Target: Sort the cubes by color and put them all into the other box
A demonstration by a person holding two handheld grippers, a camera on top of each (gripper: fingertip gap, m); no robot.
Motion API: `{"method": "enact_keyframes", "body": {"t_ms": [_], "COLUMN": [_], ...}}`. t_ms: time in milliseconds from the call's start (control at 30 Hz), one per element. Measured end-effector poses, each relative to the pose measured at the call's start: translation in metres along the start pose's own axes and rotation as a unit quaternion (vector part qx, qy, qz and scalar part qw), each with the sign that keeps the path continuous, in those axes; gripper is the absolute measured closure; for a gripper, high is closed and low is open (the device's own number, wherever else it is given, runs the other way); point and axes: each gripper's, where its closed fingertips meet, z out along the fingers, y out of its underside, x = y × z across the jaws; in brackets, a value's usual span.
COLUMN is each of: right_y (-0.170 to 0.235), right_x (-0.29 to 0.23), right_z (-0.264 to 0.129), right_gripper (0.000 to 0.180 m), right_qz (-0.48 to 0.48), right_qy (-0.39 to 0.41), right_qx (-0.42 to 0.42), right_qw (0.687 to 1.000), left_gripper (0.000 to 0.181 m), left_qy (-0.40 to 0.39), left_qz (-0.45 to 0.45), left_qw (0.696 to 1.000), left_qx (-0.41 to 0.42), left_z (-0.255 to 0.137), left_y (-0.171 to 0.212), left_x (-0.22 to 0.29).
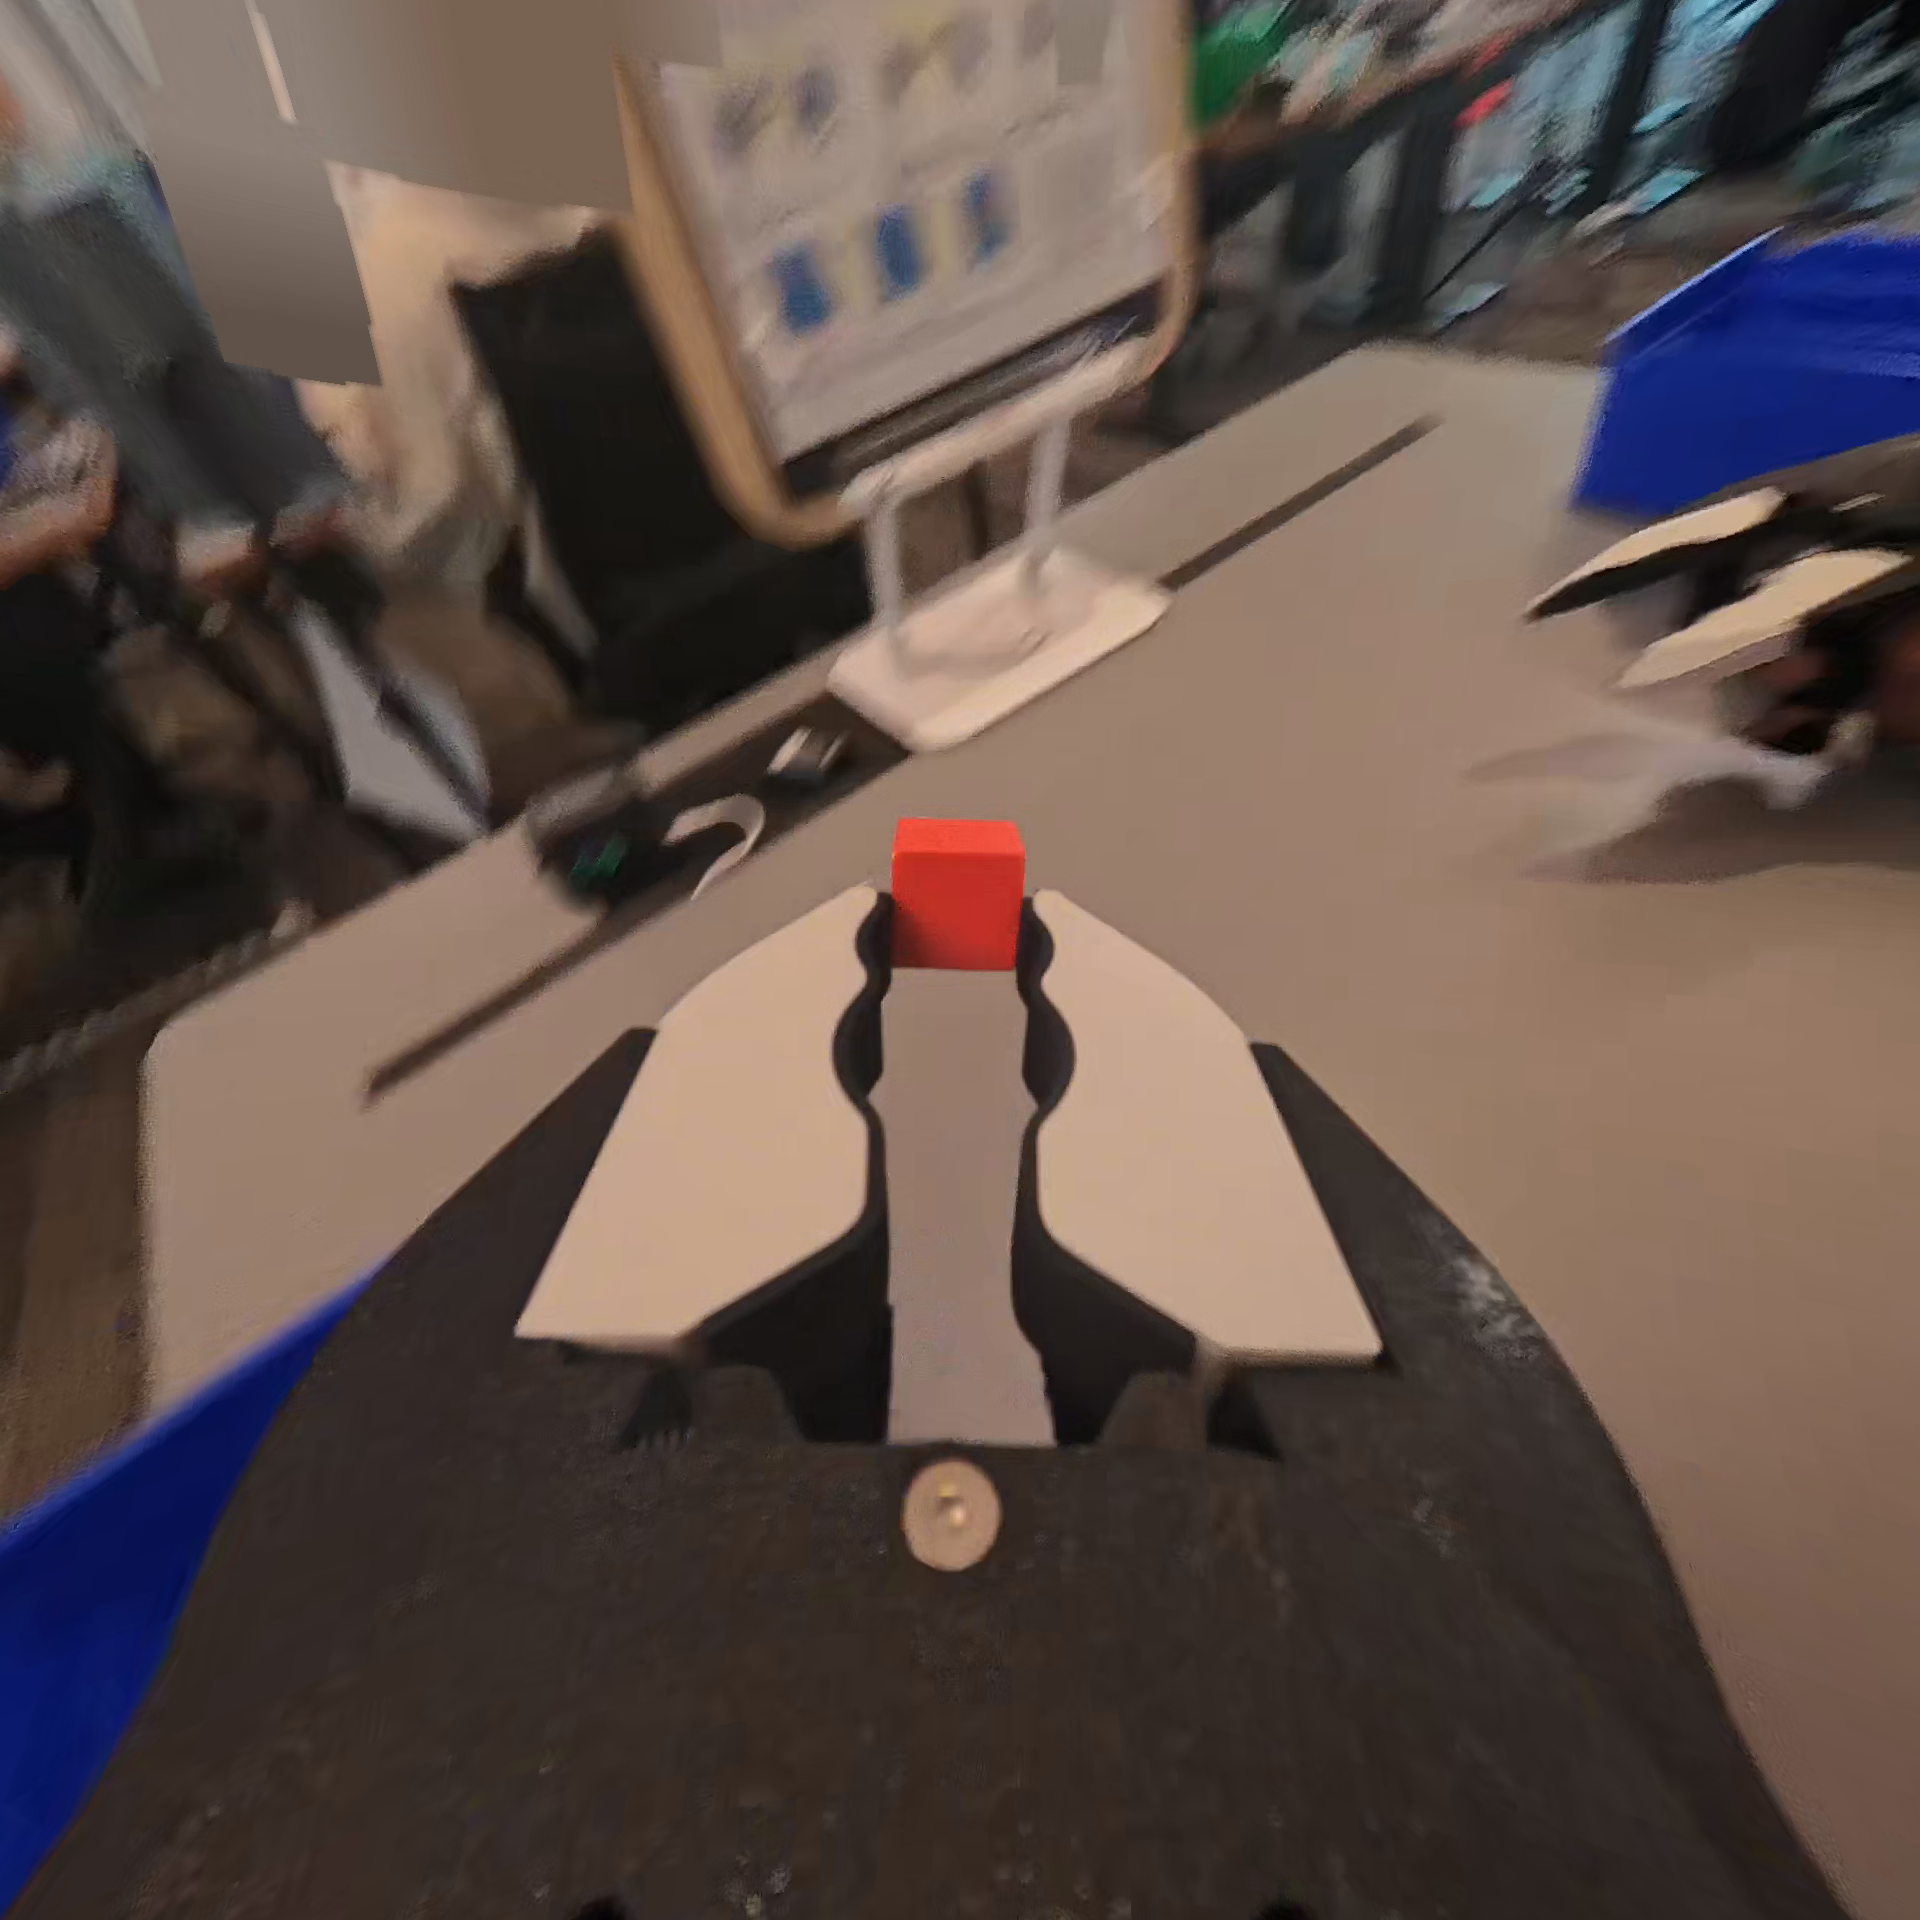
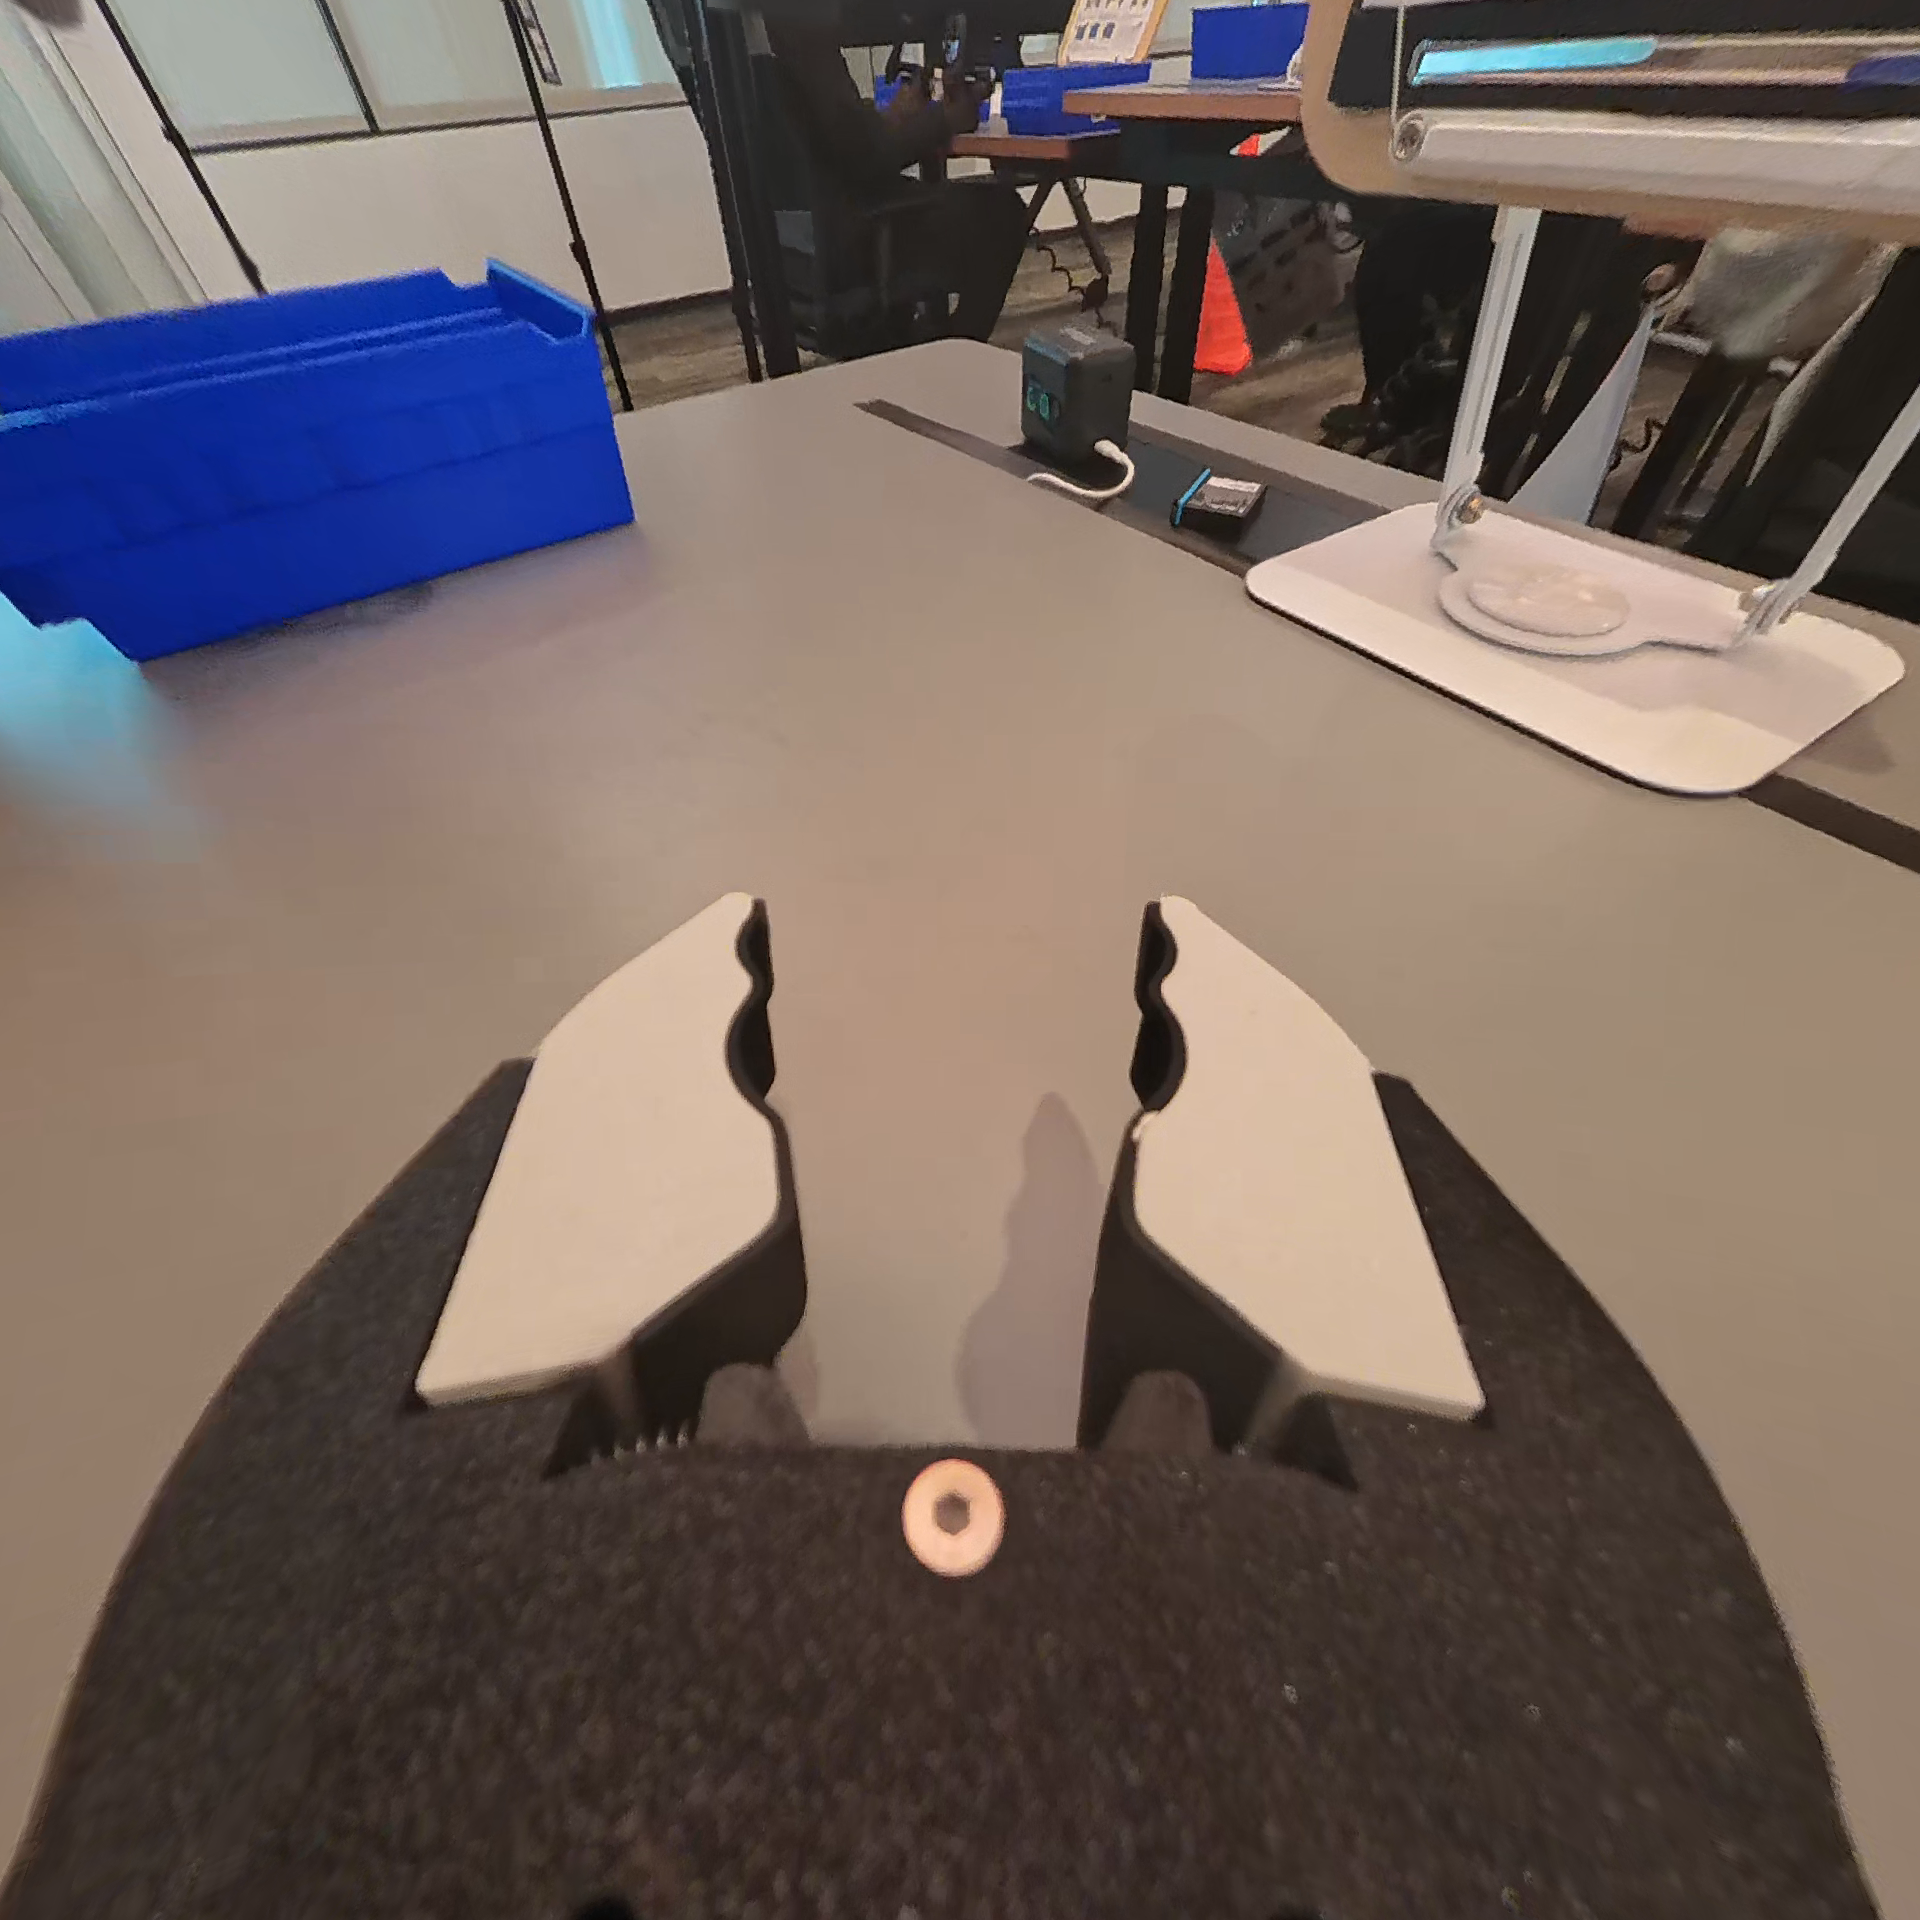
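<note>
Left wrist view: the left gripper point(image 1: 958, 914) is clamped on a small red wooden-looking cube point(image 1: 957, 894), pinched at the fingertips and held above the grey tabletop point(image 1: 1299, 1039). The picture is motion-blurred. A blue plastic box point(image 1: 1756, 384) sits at far right, with the other gripper point(image 1: 1683, 613) in front of it; a second blue edge point(image 1: 135, 1507) shows at lower left. A board on a white stand point(image 1: 914, 239) carries printed pictures, unreadable in the blur. Right wrist view: the right gripper point(image 2: 956, 914) hangs over bare table, fingers apart, holding nothing. A blue bin point(image 2: 312, 457) stands at left, contents hidden. Judgement: one cube is in transit; how many are sorted or remain cannot be told.
</note>
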Motion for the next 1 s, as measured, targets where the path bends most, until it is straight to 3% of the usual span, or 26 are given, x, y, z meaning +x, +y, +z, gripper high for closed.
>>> {"method": "enact_keyframes", "body": {"t_ms": [100,200,267,400,533,833,900,1000], "right_y": [-0.021,-0.042,-0.058,-0.086,-0.080,-0.081,-0.085,-0.083], "right_x": [-0.015,-0.041,-0.063,-0.086,-0.105,-0.134,-0.136,-0.134], "right_z": [-0.008,-0.019,-0.028,-0.044,-0.040,-0.016,-0.015,-0.018], "right_gripper": [0.114,0.104,0.103,0.105,0.109,0.130,0.157,0.155], "right_qz": [0.053,0.164,0.275,0.497,0.534,0.516,0.506,0.479], "right_qy": [-0.042,-0.130,-0.216,-0.353,-0.382,-0.421,-0.426,-0.406], "right_qx": [0.006,-0.001,-0.001,0.027,0.002,-0.034,-0.028,-0.044], "right_qw": [0.998,0.978,0.937,0.792,0.754,0.745,0.749,0.777], "left_gripper": [0.158,0.159,0.159,0.158,0.158,0.159,0.158,0.158], "left_qy": [0.104,0.213,0.261,0.302,0.308,0.310,0.310,0.312], "left_qz": [0.040,0.046,0.042,0.052,0.080,0.095,0.099,0.097], "left_qw": [0.987,0.956,0.939,0.919,0.914,0.914,0.914,0.916], "left_qx": [0.116,0.197,0.218,0.250,0.252,0.245,0.241,0.232], "left_z": [0.050,0.089,0.110,0.128,0.127,0.125,0.126,0.127], "left_y": [-0.034,-0.048,-0.048,-0.045,-0.036,-0.028,-0.027,-0.024], "left_x": [0.081,0.151,0.186,0.229,0.247,0.255,0.258,0.260]}}
